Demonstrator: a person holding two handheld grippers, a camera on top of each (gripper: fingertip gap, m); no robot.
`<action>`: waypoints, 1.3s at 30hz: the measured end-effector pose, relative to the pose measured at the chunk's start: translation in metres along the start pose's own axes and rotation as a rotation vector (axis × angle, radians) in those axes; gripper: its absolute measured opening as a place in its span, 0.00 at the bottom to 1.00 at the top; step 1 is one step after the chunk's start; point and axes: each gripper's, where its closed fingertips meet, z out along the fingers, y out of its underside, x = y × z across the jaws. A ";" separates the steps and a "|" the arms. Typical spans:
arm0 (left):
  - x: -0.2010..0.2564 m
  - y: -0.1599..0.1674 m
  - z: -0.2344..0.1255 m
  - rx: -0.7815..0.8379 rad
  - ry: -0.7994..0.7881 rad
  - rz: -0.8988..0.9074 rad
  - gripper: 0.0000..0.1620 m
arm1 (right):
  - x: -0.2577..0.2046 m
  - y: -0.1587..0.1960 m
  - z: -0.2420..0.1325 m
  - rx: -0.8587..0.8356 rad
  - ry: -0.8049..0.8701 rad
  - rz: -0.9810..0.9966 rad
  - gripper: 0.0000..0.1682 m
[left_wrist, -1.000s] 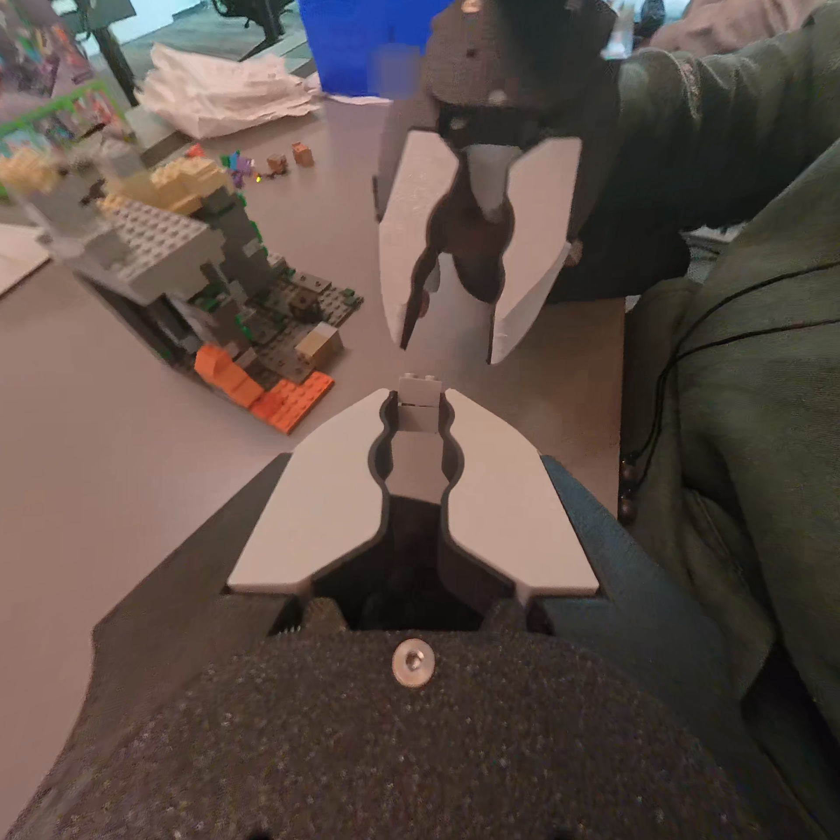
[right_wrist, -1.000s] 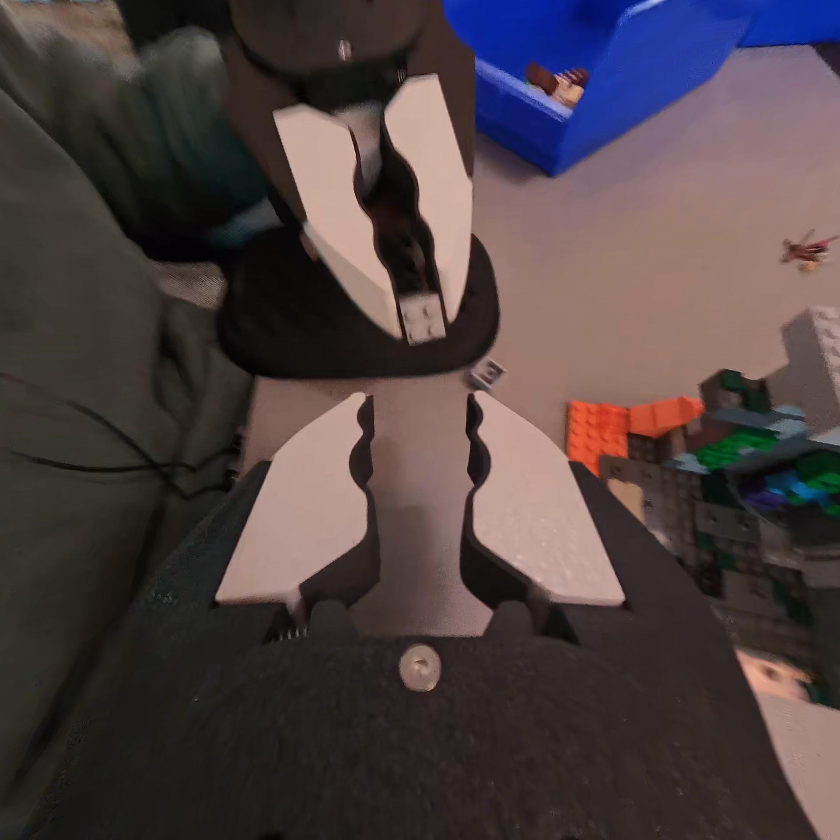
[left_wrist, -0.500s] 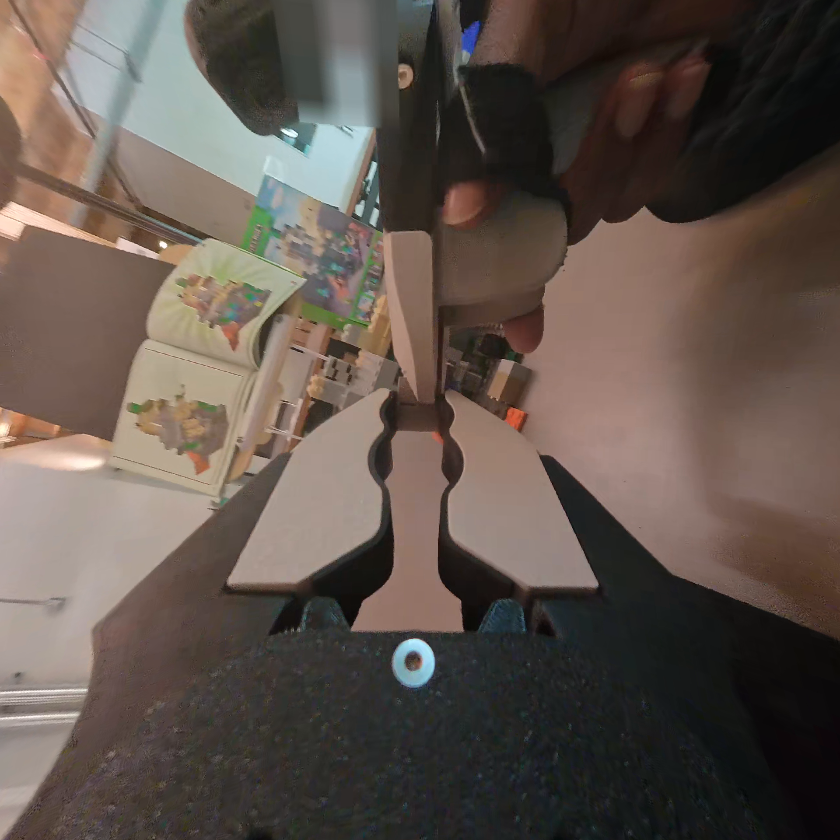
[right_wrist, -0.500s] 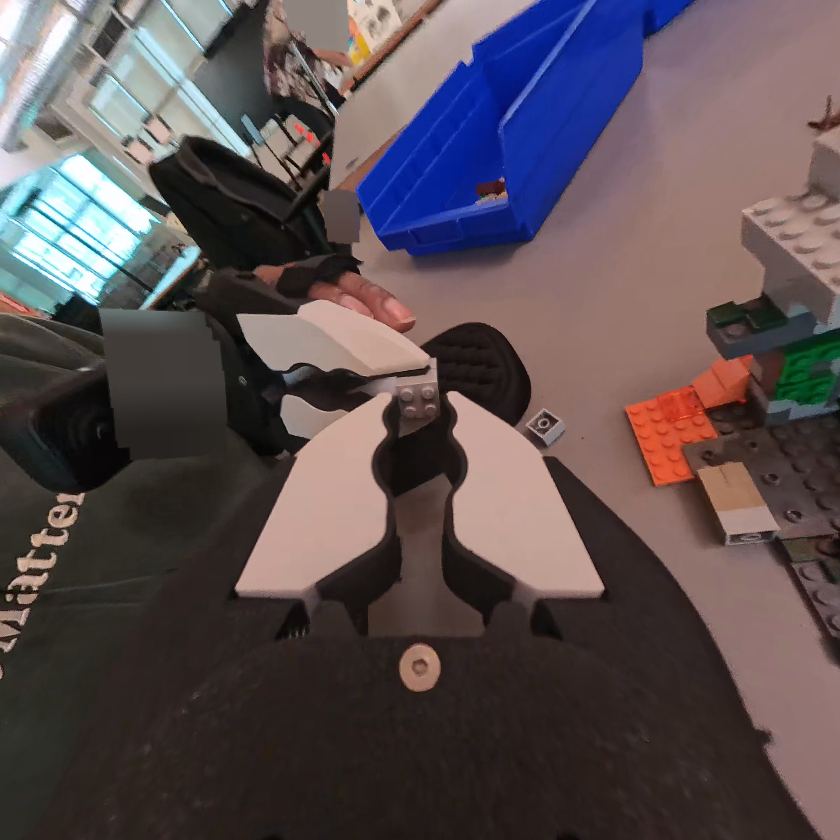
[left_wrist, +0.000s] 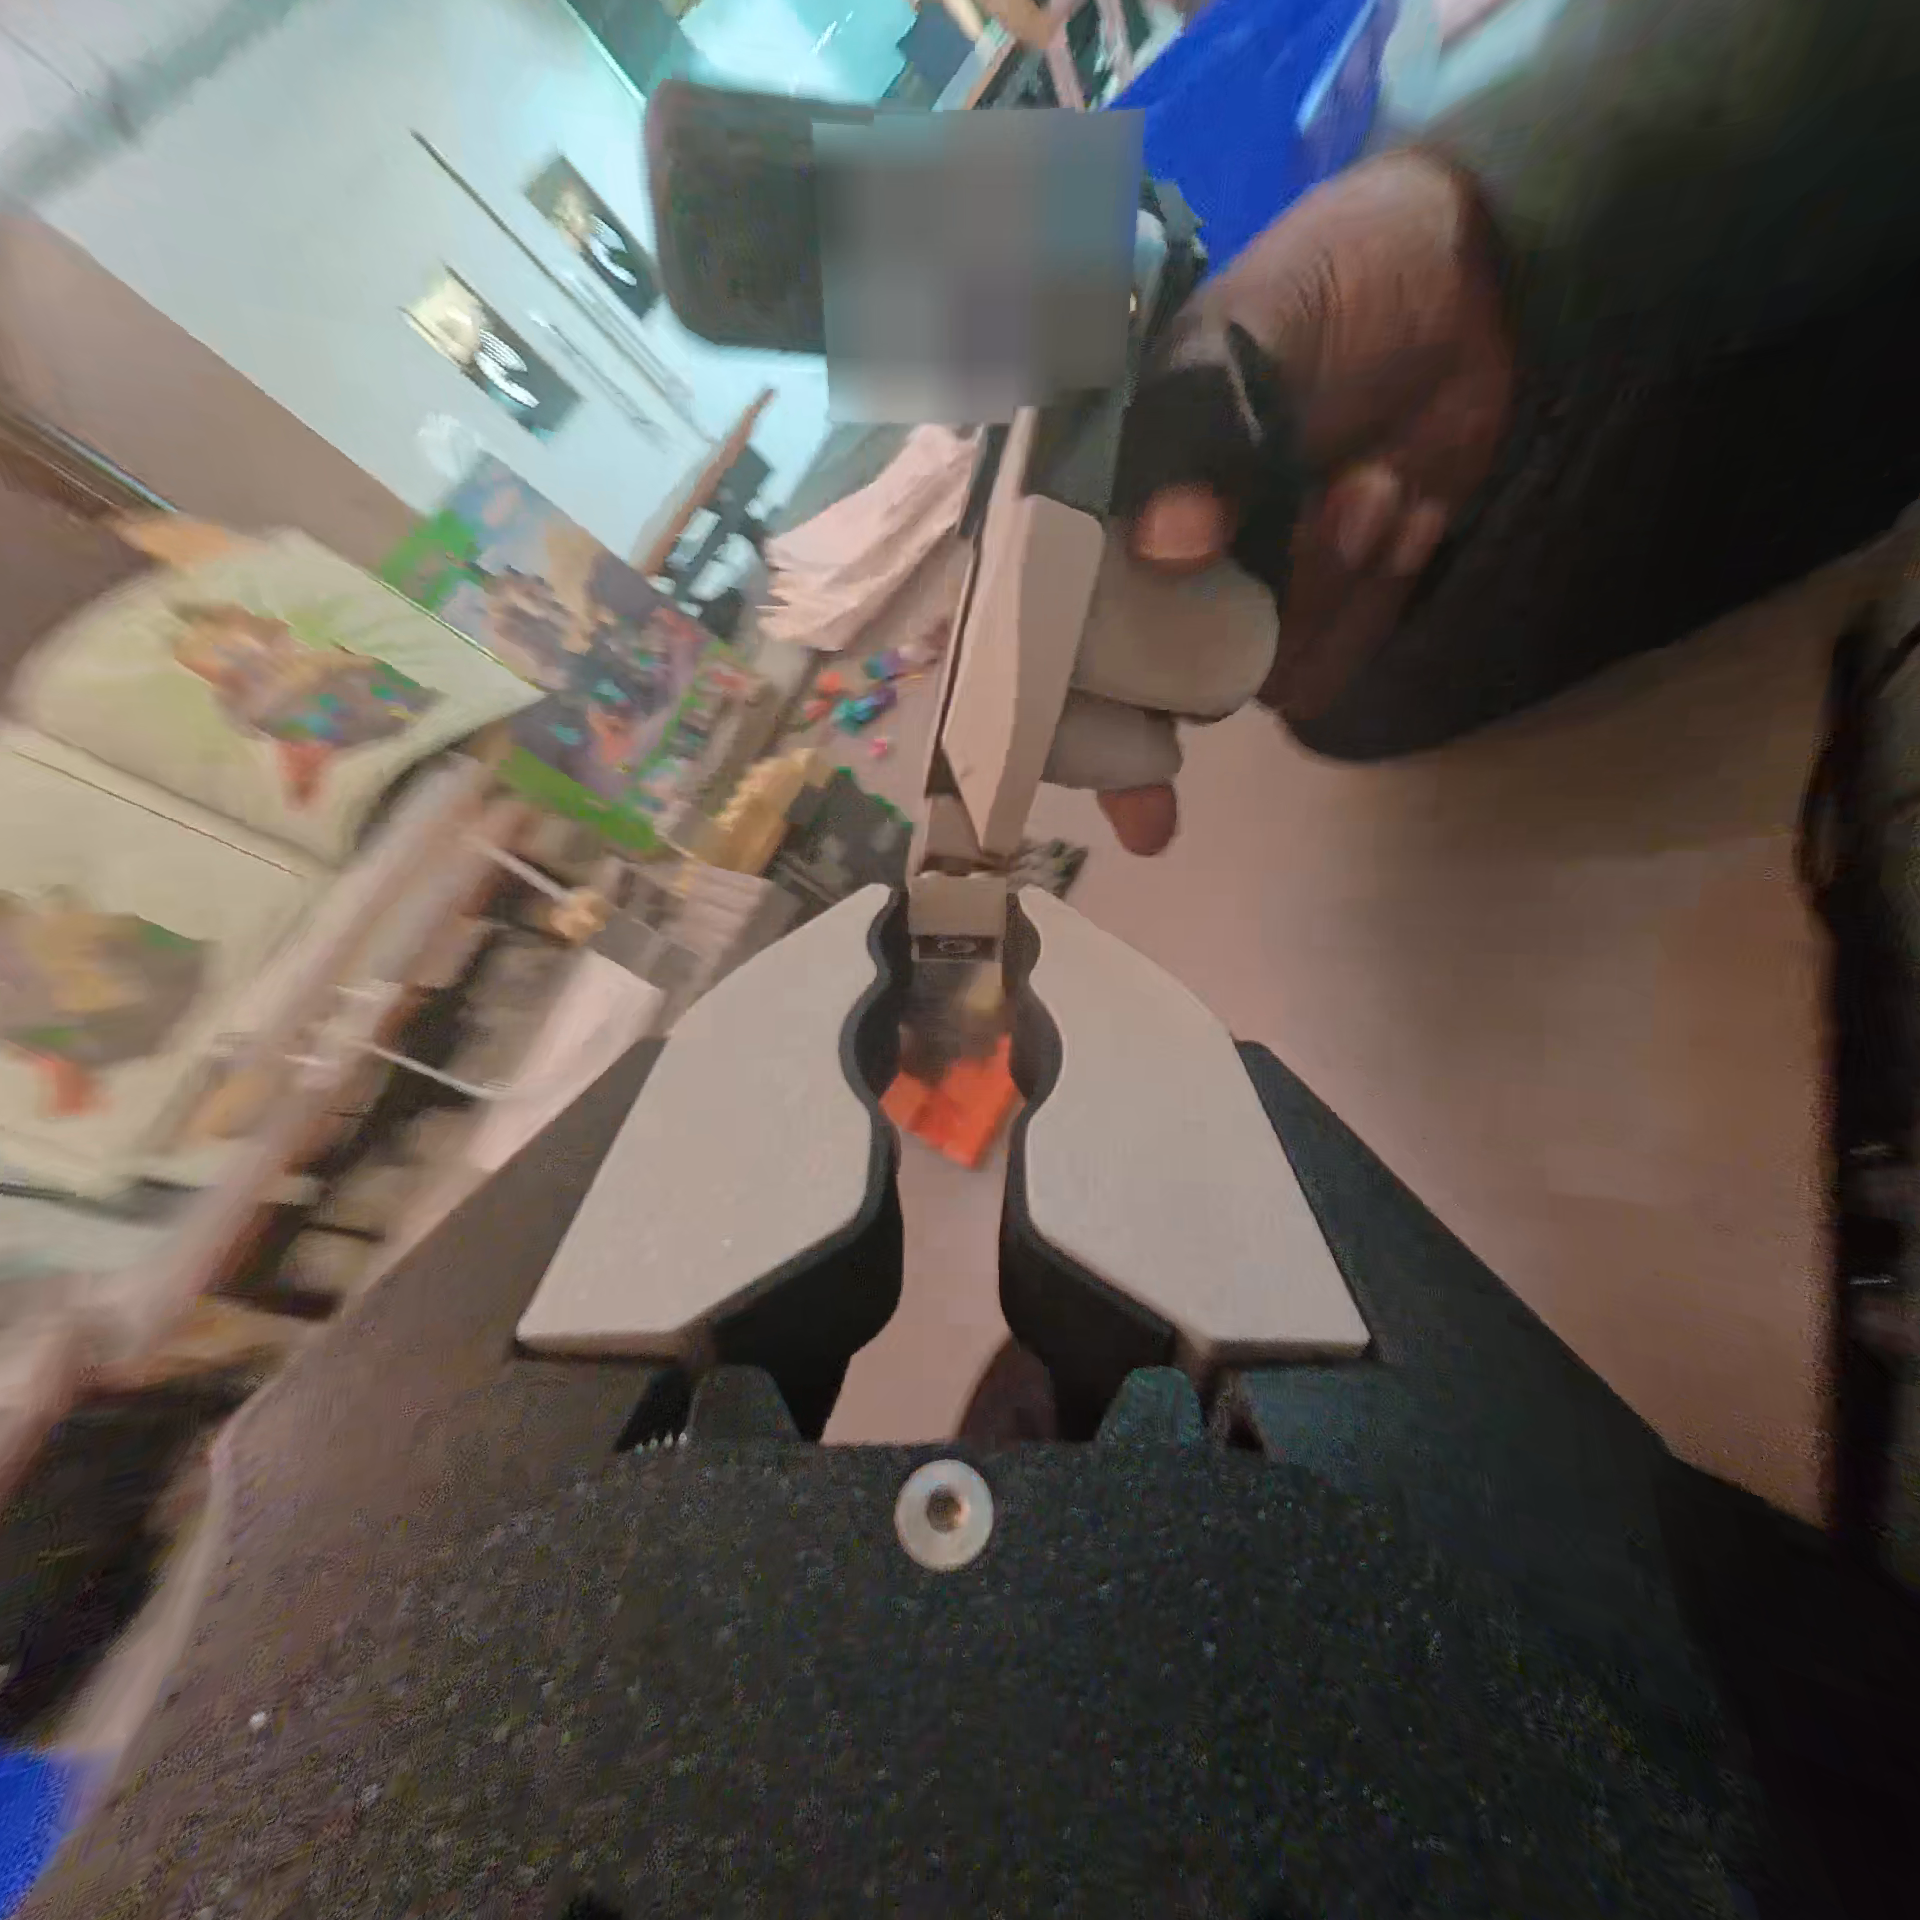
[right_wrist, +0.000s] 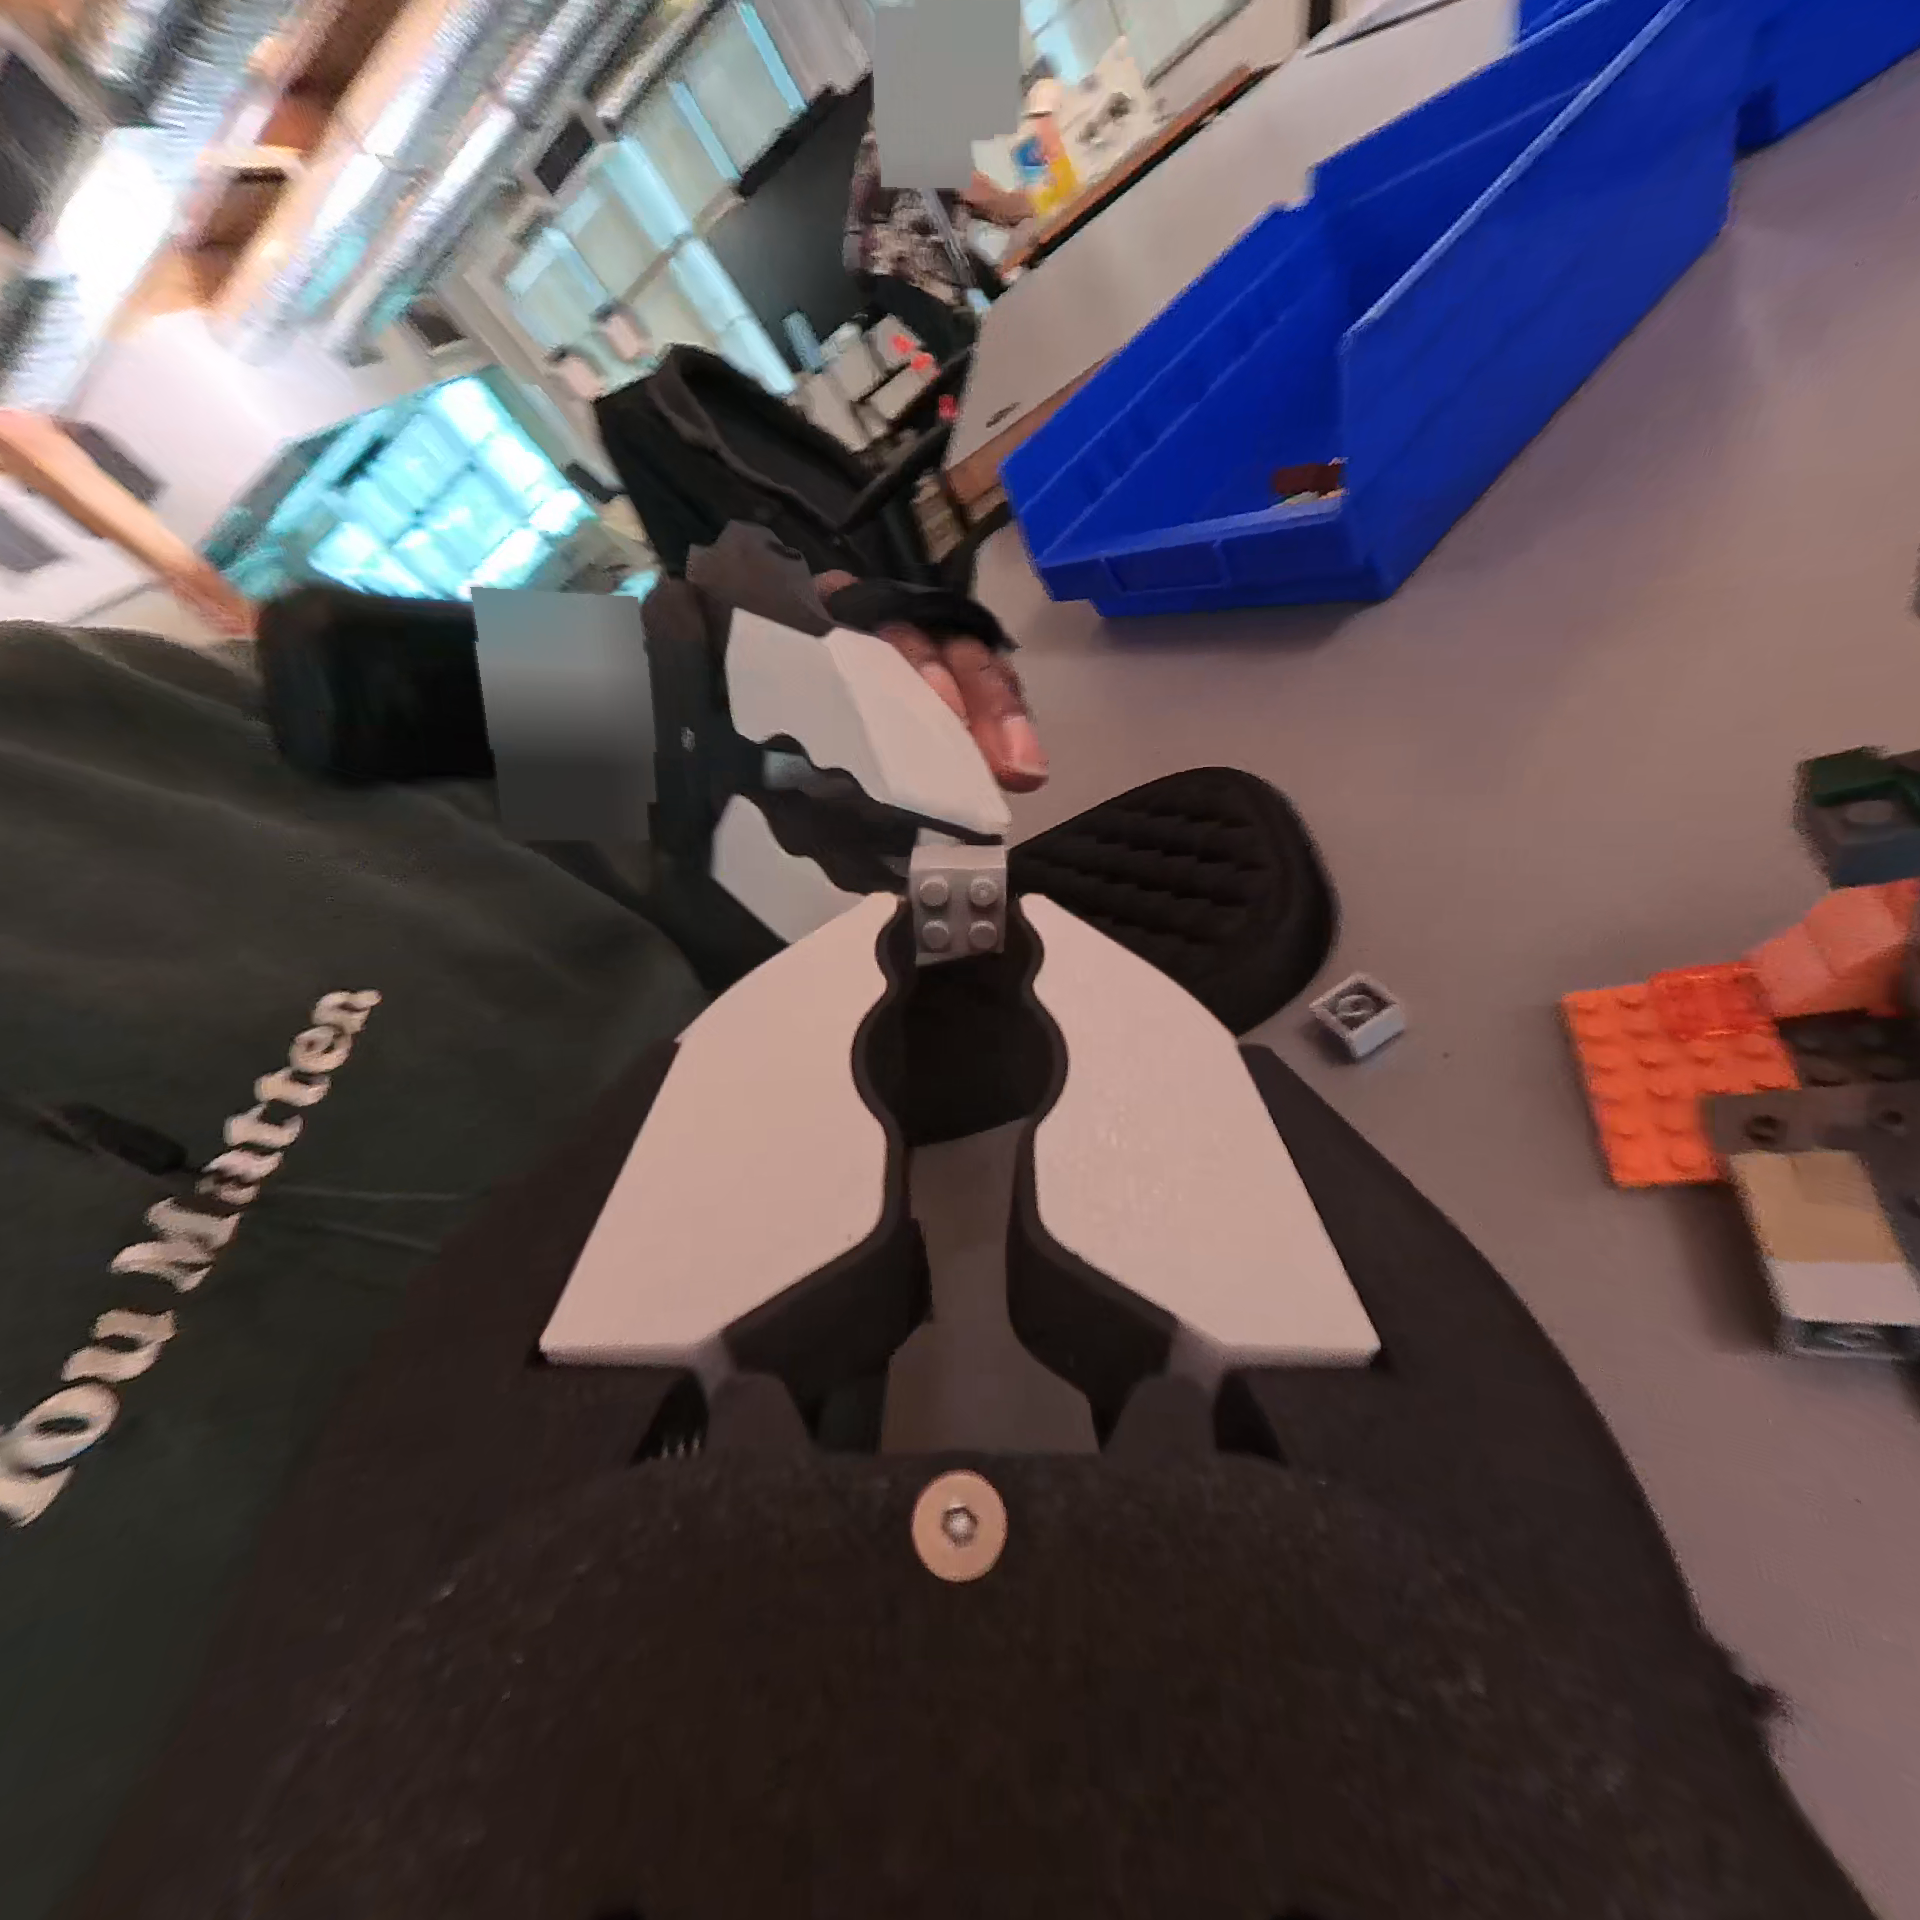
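My left hand-held gripper (left_wrist: 956, 916) is clenched on a small grey brick (left_wrist: 953, 914), which sits right at its fingertips, up off the worktop (left_wrist: 1455, 987). In the left wrist view I see the brick's hollow underside facing me.

The right hand-held gripper (right_wrist: 958, 925) meets it at right angles. In its own view the brick's four studs face the camera and its two tips stand close on either side of the brick. A thin dark line shows along each side, so I cannot tell whether these tips are pressing on the brick or only framing it. From the left wrist view that gripper comes in edge-on from above, its tips touching the top of the brick, with the person's hand (left_wrist: 1351, 499) wrapped round its handle.

Below the pair, a second small grey brick (right_wrist: 1356, 1013) lies loose on the worktop, underside up. Farther right is an orange studded plate (right_wrist: 1673, 1081) joined to dark plates, with a tan block (right_wrist: 1818, 1236) on them. A blue bin (right_wrist: 1455, 416) stands well beyond. An open picture booklet (left_wrist: 260, 675) stands far left, badly blurred.
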 end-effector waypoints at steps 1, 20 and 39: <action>-0.004 0.002 -0.004 0.021 0.041 -0.128 0.11 | 0.004 -0.004 -0.007 0.016 0.029 -0.038 0.09; -0.117 0.126 -0.100 -0.407 -0.327 -0.356 0.11 | 0.060 0.049 -0.023 -0.317 0.413 -0.306 0.23; -0.051 0.115 -0.048 -0.473 0.098 -0.486 0.23 | 0.061 0.045 -0.029 -0.280 0.414 -0.291 0.21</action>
